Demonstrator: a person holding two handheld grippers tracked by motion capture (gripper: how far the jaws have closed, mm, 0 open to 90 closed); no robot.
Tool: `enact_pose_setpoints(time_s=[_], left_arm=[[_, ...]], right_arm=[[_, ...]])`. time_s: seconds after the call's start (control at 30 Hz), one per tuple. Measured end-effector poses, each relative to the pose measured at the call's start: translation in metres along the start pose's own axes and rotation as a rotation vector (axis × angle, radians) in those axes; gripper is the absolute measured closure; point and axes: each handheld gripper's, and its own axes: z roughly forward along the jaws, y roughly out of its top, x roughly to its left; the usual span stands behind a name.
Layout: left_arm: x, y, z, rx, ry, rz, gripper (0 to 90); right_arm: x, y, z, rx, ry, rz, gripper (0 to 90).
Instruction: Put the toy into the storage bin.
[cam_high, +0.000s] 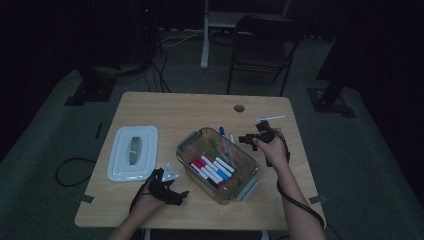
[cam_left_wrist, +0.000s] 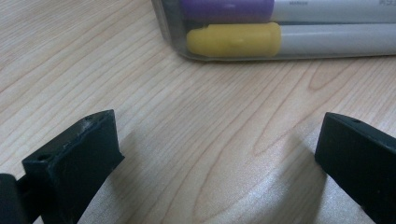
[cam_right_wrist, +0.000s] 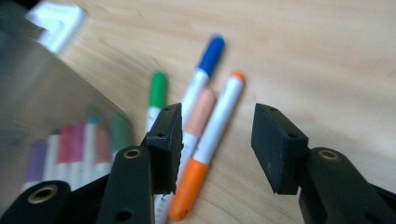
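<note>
— What did the wooden table (cam_high: 150, 107) hold in that dim room?
— A clear bin (cam_high: 218, 165) of markers, its lid (cam_high: 133, 152) lying apart.
— And the grippers?
— The right gripper (cam_right_wrist: 217, 140) hovered parted, gripping nothing, over the orange marker (cam_right_wrist: 210, 147) beside the bin; the left gripper (cam_left_wrist: 210, 158) sat wide apart, empty.

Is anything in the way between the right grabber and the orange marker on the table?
Nothing visible: the right gripper is open just above the orange marker, and the other loose markers lie beside it.
</note>
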Motion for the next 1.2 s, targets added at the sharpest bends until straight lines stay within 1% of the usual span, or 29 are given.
enact_pose_setpoints(time_s=[0.03,0.07,0.13,0.17,0.2,0.23,0.27,0.33,0.4,0.47,0.5,0.53,0.6,0.67,0.7,0.73,0.77,0.87,0.93,1.07,1.2], left_arm=[[0.0,0.0,0.0,0.0,0.0,0.0,0.5],[0.0,0.0,0.0,0.0,0.0,0.0,0.5],[0.0,0.0,0.0,-0.001,0.0,0.0,0.5],[0.0,0.0,0.0,0.0,0.0,0.0,0.5],[0.0,0.0,0.0,0.0,0.0,0.0,0.5],[0.0,0.0,0.0,0.0,0.0,0.0,0.5],[0.0,0.0,0.0,0.0,0.0,0.0,0.5],[0.0,0.0,0.0,0.0,0.0,0.0,0.5],[0.0,0.0,0.0,0.0,0.0,0.0,0.5],[0.0,0.0,0.0,0.0,0.0,0.0,0.5],[0.0,0.0,0.0,0.0,0.0,0.0,0.5],[0.0,0.0,0.0,0.0,0.0,0.0,0.5],[0.0,0.0,0.0,0.0,0.0,0.0,0.5],[0.0,0.0,0.0,0.0,0.0,0.0,0.5],[0.0,0.0,0.0,0.0,0.0,0.0,0.5],[0.0,0.0,0.0,0.0,0.0,0.0,0.5],[0.0,0.0,0.0,0.0,0.0,0.0,0.5],[0.0,0.0,0.0,0.0,0.0,0.0,0.5],[0.0,0.0,0.0,0.0,0.0,0.0,0.5],[0.0,0.0,0.0,0.0,0.0,0.0,0.5],[0.0,0.0,0.0,0.0,0.0,0.0,0.5]], right_arm=[[-0.002,-0.003,0.008,0.025,-0.002,0.009,53.7],[-0.004,-0.005,0.015,0.04,-0.008,0.003,53.7],[-0.004,-0.008,0.028,0.063,-0.006,0.015,53.4],[-0.004,-0.009,0.034,0.073,-0.002,0.014,53.3],[-0.004,-0.01,0.038,0.081,-0.007,0.016,53.3],[-0.004,-0.01,0.038,0.081,-0.007,0.016,53.3],[-0.004,-0.011,0.046,0.1,-0.036,0.008,53.5],[-0.003,-0.011,0.05,0.111,-0.033,0.017,53.7],[-0.003,-0.012,0.053,0.116,-0.049,0.007,54.3],[-0.003,-0.011,0.053,0.118,-0.061,0.011,57.7],[-0.004,-0.011,0.052,0.12,-0.074,0.009,58.6],[-0.004,-0.011,0.052,0.122,-0.086,0.013,62.3],[-0.006,-0.01,0.049,0.136,-0.117,0.013,67.9],[-0.01,-0.01,0.046,0.137,-0.153,0.039,75.4],[-0.012,-0.011,0.045,0.14,-0.156,0.049,76.4],[-0.013,-0.011,0.043,0.146,-0.155,0.076,76.5],[-0.014,-0.011,0.042,0.153,-0.148,0.094,76.6],[-0.016,-0.011,0.033,0.139,-0.124,0.117,76.6],[-0.015,-0.009,0.025,0.123,-0.115,0.121,76.6],[-0.008,0.0,0.002,0.083,-0.093,0.099,76.6],[0.004,0.012,-0.024,0.034,-0.055,0.086,76.6]])
